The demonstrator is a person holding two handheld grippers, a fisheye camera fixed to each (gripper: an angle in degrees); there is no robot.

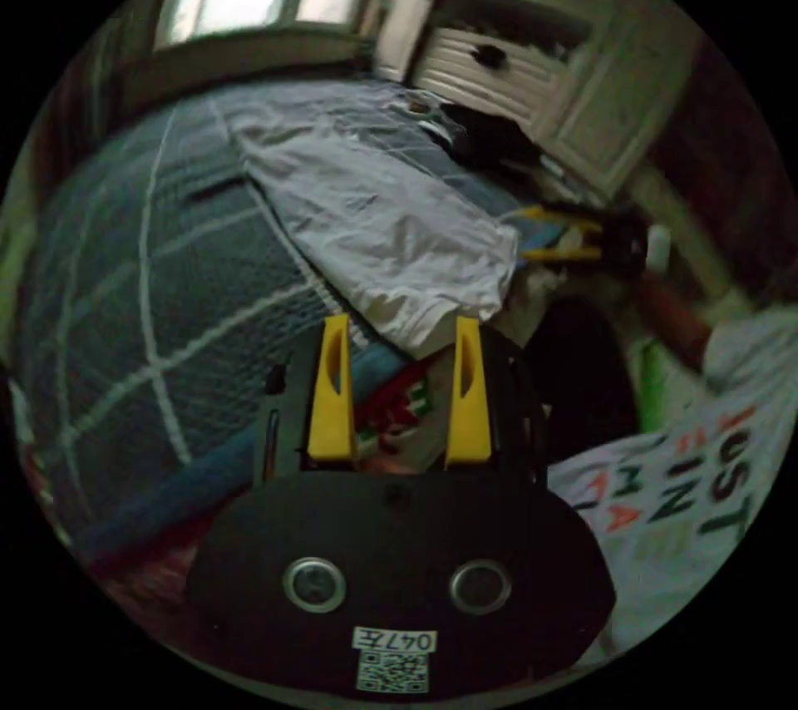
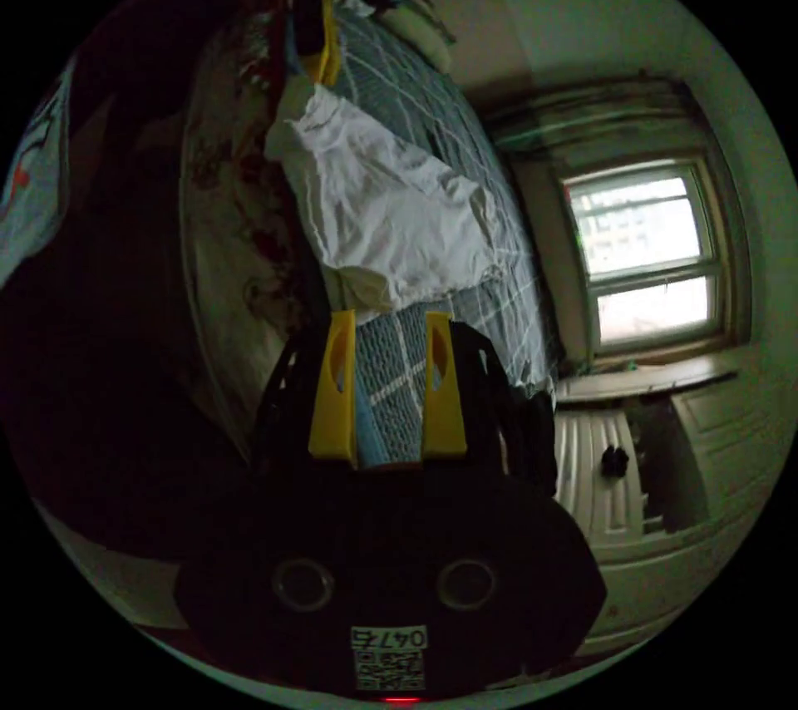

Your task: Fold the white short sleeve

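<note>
1. White short-sleeve shirt [image 1: 382, 219] lies spread, rumpled, on the dark grey-blue quilted bedspread with pale grid lines [image 1: 150, 278], near the bed's edge; in the right gripper view the shirt [image 2: 391, 219] sits on that same bedspread [image 2: 499, 278].
2. Left gripper [image 1: 401, 336]: yellow jaws parted, nothing between them, tips just beside the shirt's near hem.
3. Right gripper [image 2: 389, 327]: jaws spread, empty, over the bedspread just short of the shirt. It also shows, blurred, in the left gripper view [image 1: 573, 240] at the shirt's far side edge; cannot tell contact there.
4. Step in hand, my read: reaching in to pinch hem or corners, fold not started.
5. Do it well: catch both fabric layers at matching corners, keep bedspread out of the pinch, pull wrinkles flat before folding.
6. Risk: shirt sliding off the bed's edge.
</note>
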